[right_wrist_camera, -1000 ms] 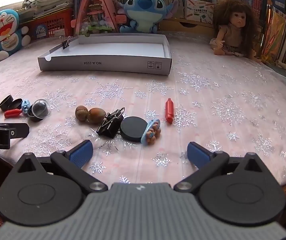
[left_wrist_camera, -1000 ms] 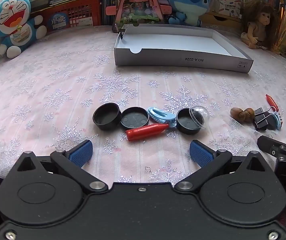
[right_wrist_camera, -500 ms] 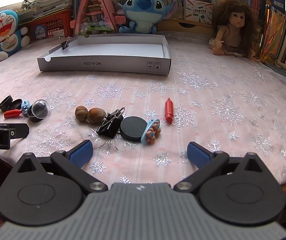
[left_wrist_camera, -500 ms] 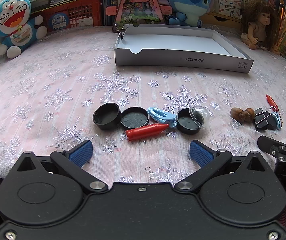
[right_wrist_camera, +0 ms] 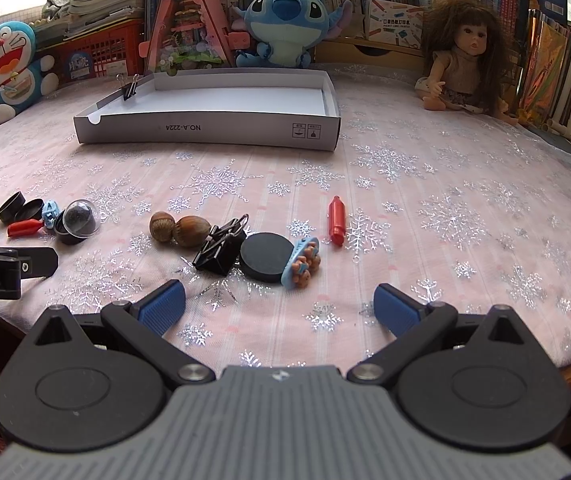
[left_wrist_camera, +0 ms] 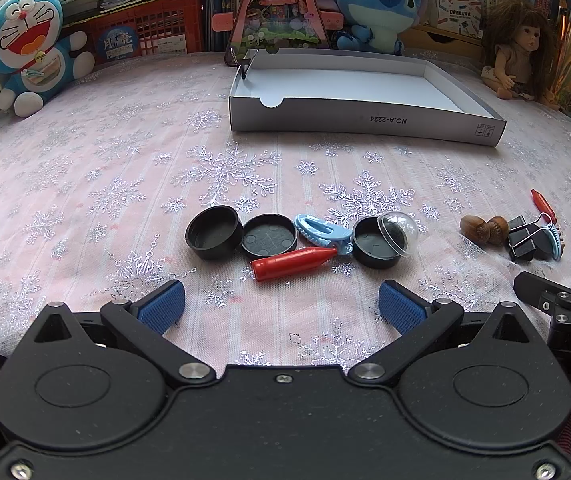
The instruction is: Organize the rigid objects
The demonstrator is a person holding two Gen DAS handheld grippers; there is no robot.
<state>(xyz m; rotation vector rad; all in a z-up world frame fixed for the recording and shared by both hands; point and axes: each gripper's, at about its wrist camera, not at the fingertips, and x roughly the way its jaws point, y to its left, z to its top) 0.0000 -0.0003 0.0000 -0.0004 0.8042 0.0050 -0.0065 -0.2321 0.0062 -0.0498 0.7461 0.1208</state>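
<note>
Here, left gripper (left_wrist_camera: pixel 281 306) and right gripper (right_wrist_camera: pixel 279 306), jaws wide apart, empty, hovering well short of white cardboard tray (left_wrist_camera: pixel 365 116).

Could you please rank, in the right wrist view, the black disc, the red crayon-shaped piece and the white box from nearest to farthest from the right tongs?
From the right tongs:
1. Black disc, just ahead, slightly left, beside the binder clip.
2. Red crayon-shaped piece, farther out, slightly right, lying alone.
3. White box, at the back, left of centre, before the plush toys.
</note>
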